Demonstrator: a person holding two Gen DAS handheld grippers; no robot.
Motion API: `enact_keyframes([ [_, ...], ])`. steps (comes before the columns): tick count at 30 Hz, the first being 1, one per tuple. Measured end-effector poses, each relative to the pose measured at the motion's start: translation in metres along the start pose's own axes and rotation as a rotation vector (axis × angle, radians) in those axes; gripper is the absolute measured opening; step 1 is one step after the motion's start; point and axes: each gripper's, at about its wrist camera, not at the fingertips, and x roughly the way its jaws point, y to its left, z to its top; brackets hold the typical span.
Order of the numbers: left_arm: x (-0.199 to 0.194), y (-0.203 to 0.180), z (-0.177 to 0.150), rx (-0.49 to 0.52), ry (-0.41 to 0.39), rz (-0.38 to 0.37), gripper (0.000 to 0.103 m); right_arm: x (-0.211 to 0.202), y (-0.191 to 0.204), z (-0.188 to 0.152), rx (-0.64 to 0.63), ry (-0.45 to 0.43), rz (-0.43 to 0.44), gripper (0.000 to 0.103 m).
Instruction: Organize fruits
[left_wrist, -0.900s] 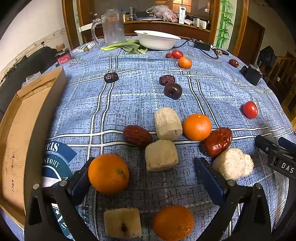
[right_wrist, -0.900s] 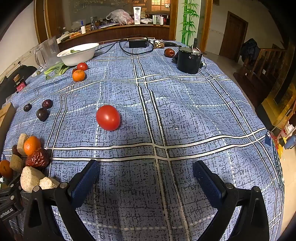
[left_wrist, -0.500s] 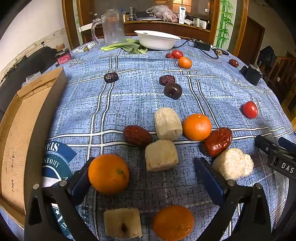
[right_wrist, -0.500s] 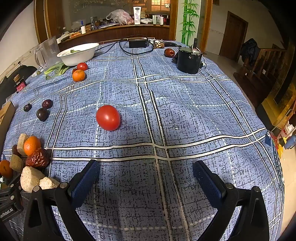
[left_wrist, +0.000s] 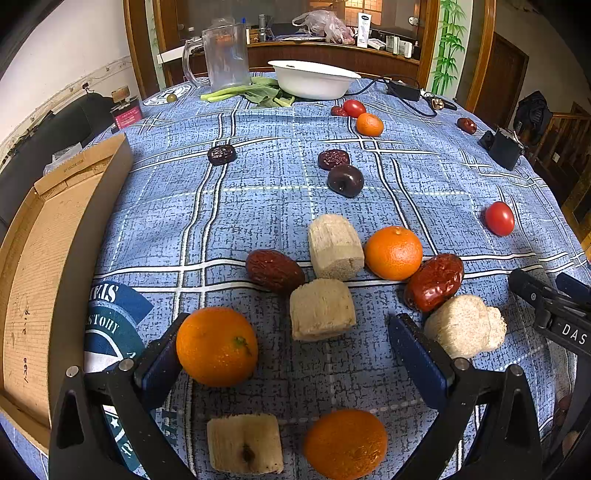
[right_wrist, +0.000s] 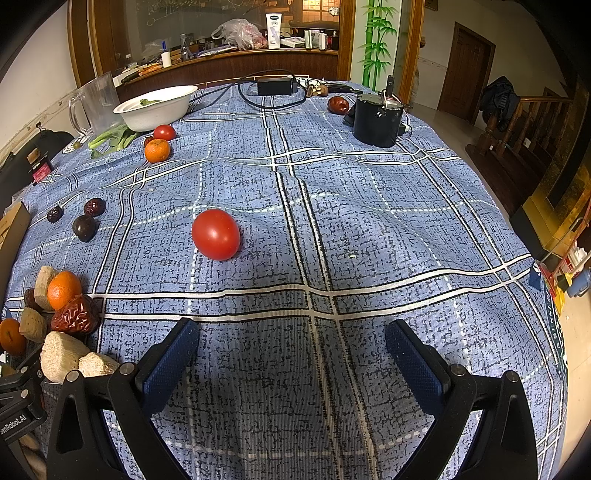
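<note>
Left wrist view is showing the left gripper (left_wrist: 291, 354) spread wide with an orange (left_wrist: 217, 346) touching its left finger, another orange (left_wrist: 345, 443) getting cut off below, while the right gripper (right_wrist: 291, 358) is gaping over bare tablecloth (right_wrist: 388, 229) near a tomato (right_wrist: 216, 239).

Both the left gripper (left_wrist: 291, 354) and right gripper (right_wrist: 291, 354) have black angular frames with triangular cutouts, silver screws at the joints, and blue ribbed pads (right_wrist: 168, 363) on their fingers.

Both wrist views look low across the blue plaid tablecloth (left_wrist: 258, 206); both show the round red tomato (left_wrist: 499, 218) (right_wrist: 216, 239).
</note>
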Motion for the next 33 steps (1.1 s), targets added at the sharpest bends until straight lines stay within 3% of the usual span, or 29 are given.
enact_keyframes([
  [7,-0.001,0.001,0.002,0.048,0.052,-0.032,0.103,0.001,0.000,0.000,0.000,0.001,0.001,0.102],
  [18,-0.009,0.005,-0.008,0.092,0.053,-0.075,0.103,0.004,0.002,0.005,0.011,0.046,-0.001,0.102],
  [21,-0.021,0.015,-0.012,0.058,0.020,-0.101,0.103,0.004,0.000,0.004,0.011,0.044,-0.005,0.102],
  [24,-0.045,0.027,-0.015,0.048,-0.067,-0.076,0.103,-0.001,-0.002,0.001,0.050,0.048,-0.014,0.102],
  [28,-0.073,0.047,-0.016,0.032,-0.169,-0.029,0.103,-0.033,-0.009,-0.014,0.193,-0.034,0.069,0.102],
  [33,-0.085,0.061,-0.012,0.016,-0.203,-0.029,0.103,-0.079,0.007,-0.031,0.199,-0.193,0.034,0.102],
])
